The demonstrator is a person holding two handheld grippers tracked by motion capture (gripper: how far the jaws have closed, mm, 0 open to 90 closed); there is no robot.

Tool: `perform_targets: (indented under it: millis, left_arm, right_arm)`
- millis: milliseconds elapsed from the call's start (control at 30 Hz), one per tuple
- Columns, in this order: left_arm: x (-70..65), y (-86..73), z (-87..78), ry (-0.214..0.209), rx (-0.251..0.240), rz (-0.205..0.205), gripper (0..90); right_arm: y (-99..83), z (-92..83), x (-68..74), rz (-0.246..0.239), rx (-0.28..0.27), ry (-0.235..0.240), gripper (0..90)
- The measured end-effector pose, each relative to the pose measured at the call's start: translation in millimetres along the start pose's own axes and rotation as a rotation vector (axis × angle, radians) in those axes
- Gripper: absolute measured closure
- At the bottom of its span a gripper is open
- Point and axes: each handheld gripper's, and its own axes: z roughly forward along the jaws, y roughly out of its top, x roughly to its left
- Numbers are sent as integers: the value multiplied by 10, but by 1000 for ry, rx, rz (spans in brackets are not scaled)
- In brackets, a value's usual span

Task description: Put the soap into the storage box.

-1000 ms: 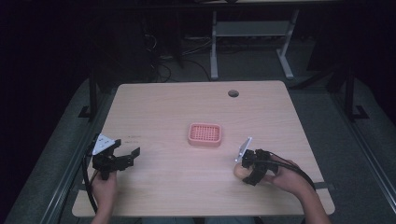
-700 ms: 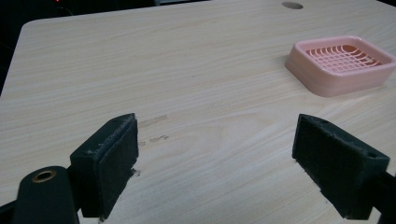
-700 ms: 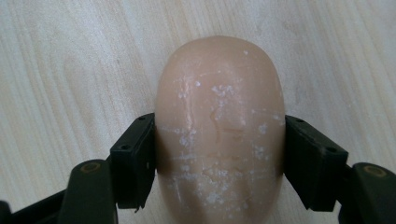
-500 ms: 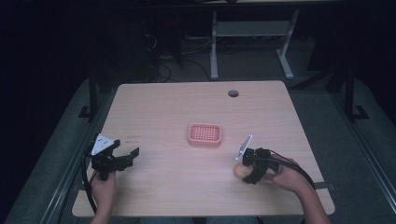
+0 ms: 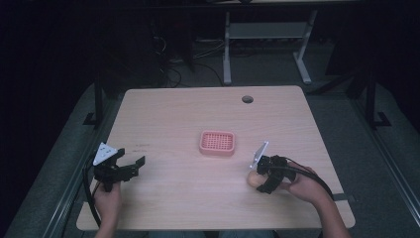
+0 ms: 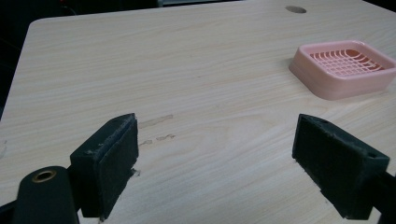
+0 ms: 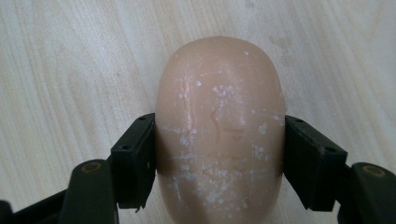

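Observation:
A tan oval bar of soap (image 7: 219, 126) lies on the table between the jaws of my right gripper (image 7: 219, 163), which press on both its sides. From above, the soap (image 5: 253, 179) sits at the front right, just left of the right gripper (image 5: 261, 177). A pink slotted soap dish (image 5: 217, 143) rests at the table's middle, empty. My left gripper (image 5: 130, 167) hovers near the front left, jaws wide apart with nothing between them. In the left gripper view the soap dish (image 6: 344, 68) lies ahead to the upper right of the left gripper (image 6: 215, 163).
The wooden table (image 5: 188, 114) has a round cable hole (image 5: 247, 99) near its far edge. Faint smudges mark the wood (image 6: 156, 122) ahead of the left gripper. Dark floor, cables and a desk frame (image 5: 267, 34) lie beyond the table.

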Motion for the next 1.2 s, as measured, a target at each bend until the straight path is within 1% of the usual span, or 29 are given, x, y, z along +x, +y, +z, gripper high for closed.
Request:
perform_targets:
  millis: [267, 367, 467, 600, 733, 800, 833, 867, 933, 1033, 1067, 1133, 1200]
  left_arm:
    - [-10, 1, 5, 4, 8, 11, 142]
    - [-10, -1, 7, 5, 9, 11, 142]
    - [-12, -2, 13, 8, 6, 11, 142]
    - [-25, -2, 19, 11, 10, 19, 142]
    - [-28, 1, 17, 13, 13, 24, 142]
    - [-28, 2, 16, 14, 15, 27, 142]
    - [-30, 2, 16, 14, 14, 26, 142]
    - [-32, 3, 14, 15, 13, 32, 142]
    - [-38, 4, 19, 15, 11, 28, 142]
    - [-46, 5, 24, 15, 6, 26, 142]
    - [-49, 8, 22, 14, 9, 33, 142]
    - [-56, 10, 23, 14, 12, 34, 142]
    - [-57, 9, 26, 14, 11, 32, 142]
  right_arm:
    - [35, -54, -47, 7, -19, -4, 321]
    - [50, -81, -82, 7, -35, -4, 320]
    - [79, -134, -134, 18, -57, -9, 321]
    - [112, -173, -181, 20, -75, -11, 320]
    - [148, -186, -199, 18, -69, -16, 321]
    - [172, -200, -212, 19, -73, -18, 320]
    - [198, -220, -226, 12, -75, -27, 321]
    - [211, -231, -228, 13, -79, -25, 320]
    - [230, -254, -237, 15, -88, -21, 321]
    - [257, -281, -253, 8, -83, -37, 321]
    - [269, -297, -256, 10, -87, -31, 320]
    - [286, -320, -264, 6, -86, -41, 320]
    - [300, -345, -280, 11, -96, -36, 320]
